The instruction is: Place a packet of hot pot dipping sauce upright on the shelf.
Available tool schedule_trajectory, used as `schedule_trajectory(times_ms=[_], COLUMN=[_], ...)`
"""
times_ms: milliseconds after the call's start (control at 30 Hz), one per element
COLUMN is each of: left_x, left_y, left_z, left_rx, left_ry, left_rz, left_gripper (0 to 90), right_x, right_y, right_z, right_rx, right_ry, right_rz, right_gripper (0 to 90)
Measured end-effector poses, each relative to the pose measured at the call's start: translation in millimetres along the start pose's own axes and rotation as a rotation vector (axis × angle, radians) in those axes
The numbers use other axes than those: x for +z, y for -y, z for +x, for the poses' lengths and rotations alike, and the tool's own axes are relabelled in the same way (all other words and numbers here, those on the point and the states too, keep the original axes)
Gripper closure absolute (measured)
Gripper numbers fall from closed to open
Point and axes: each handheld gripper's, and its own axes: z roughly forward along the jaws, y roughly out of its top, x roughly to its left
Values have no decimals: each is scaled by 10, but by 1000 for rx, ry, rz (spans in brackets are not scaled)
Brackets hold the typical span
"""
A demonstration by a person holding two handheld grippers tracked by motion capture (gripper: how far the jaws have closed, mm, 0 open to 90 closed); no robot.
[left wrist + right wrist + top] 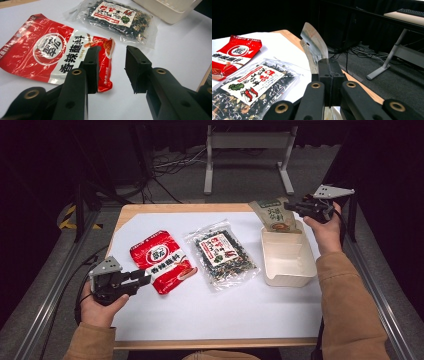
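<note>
A red sauce packet [161, 261] [50, 53] [232, 53] lies flat on the white sheet at the left. My left gripper [145, 278] [111, 70] is open just at the packet's near right corner, nothing between its jaws. A clear bag of dried seaweed mix [221, 254] [117, 18] [249, 90] lies in the middle. My right gripper [294, 208] [329, 75] is shut on a green-brown pouch [275, 214] [313, 47], holding it up over the far edge of the cream box [290, 262] [172, 10].
The white sheet [215, 305] covers a wooden table [200, 208]. Behind the table a grey metal stand [248, 150] [387, 60] and cables sit on the floor. Metal rails run along both sides of the table.
</note>
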Motion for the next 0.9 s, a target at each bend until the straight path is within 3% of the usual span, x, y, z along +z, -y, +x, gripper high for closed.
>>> schedule_trajectory(times_ms=[467, 900], left_x=[69, 113], left_y=[-36, -59], left_z=[-7, -4], left_rx=[4, 13], left_ry=[18, 22], left_rz=[8, 15], left_gripper=[639, 633], right_x=[-119, -204], right_y=[137, 349], right_z=[19, -14], right_rx=[22, 106], right_ry=[0, 33], right_rz=[-12, -11], right_gripper=[900, 900])
